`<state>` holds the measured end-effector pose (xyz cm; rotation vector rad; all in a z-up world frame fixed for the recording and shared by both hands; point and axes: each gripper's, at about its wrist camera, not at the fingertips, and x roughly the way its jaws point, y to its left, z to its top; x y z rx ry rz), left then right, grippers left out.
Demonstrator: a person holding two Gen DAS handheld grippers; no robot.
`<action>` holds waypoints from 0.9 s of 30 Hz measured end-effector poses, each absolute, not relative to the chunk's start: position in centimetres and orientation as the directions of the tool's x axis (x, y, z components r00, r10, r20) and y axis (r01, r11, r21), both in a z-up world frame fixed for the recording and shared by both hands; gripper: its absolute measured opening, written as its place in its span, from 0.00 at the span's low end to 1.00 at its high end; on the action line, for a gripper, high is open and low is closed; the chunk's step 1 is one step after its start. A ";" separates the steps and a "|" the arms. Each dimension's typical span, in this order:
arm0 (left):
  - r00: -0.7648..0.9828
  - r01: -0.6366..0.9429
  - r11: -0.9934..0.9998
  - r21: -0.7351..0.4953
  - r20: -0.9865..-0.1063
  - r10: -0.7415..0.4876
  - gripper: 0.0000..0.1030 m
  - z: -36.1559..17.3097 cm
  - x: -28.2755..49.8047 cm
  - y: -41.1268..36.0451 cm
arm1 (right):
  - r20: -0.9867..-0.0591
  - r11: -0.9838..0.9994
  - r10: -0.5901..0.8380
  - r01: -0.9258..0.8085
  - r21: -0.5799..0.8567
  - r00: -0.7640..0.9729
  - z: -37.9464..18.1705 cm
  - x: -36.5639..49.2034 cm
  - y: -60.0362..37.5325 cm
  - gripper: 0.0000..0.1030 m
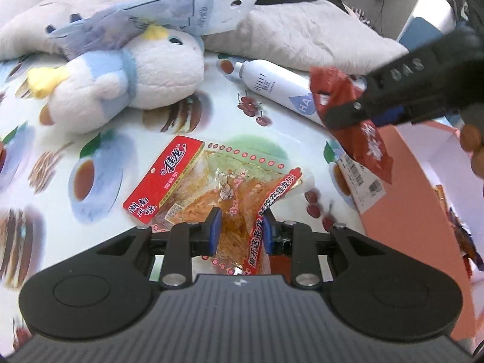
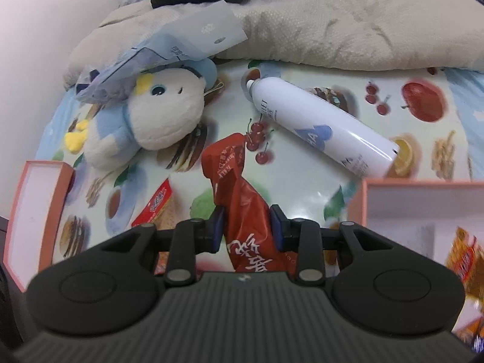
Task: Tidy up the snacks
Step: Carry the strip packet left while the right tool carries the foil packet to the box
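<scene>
Left wrist view: left gripper [image 1: 240,231] clenched on clear spicy-strip snack packet [image 1: 211,181], corner pinched so packet hangs flat over fruit-print tablecloth [image 1: 90,163]. Pink box [image 1: 417,199] sits right, likely destination.

Right wrist view: right gripper [image 2: 246,230] grasping red snack pouch [image 2: 239,190] mid-body, pouch crumpled, held over tablecloth; open pink box [image 2: 423,199] just right, already holding snacks.

Open tablecloth [image 2: 317,187] btwn the plush toy [image 2: 163,118] at 10 o'clock and the white spray bottle [image 2: 320,127] at 1 o'clock; a gripper could pass there. Grey cushion [image 2: 348,21] blocks the far edge at 12. Pink box [image 2: 423,205] w/ snacks walls off 3 o'clock, pink lid [image 2: 33,208] stands at 9.
</scene>
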<state>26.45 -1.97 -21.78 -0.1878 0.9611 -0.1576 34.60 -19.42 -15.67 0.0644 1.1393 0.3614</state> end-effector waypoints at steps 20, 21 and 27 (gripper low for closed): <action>0.606 -0.015 0.940 -0.341 -0.751 -0.263 0.30 -18.7 14.2 -0.3 | -0.797 0.955 0.297 -0.148 0.259 0.526 -12.7 17.3 -23.0 0.34; 0.608 -0.020 0.939 -0.343 -0.750 -0.261 0.30 -18.5 13.8 -0.3 | -0.794 0.953 0.303 -0.147 0.266 0.528 -12.8 16.6 -23.0 0.34; 0.612 0.000 0.936 -0.351 -0.740 -0.278 0.30 -17.2 12.4 -0.5 | -0.788 0.951 0.308 -0.146 0.274 0.533 -13.3 13.3 -22.9 0.34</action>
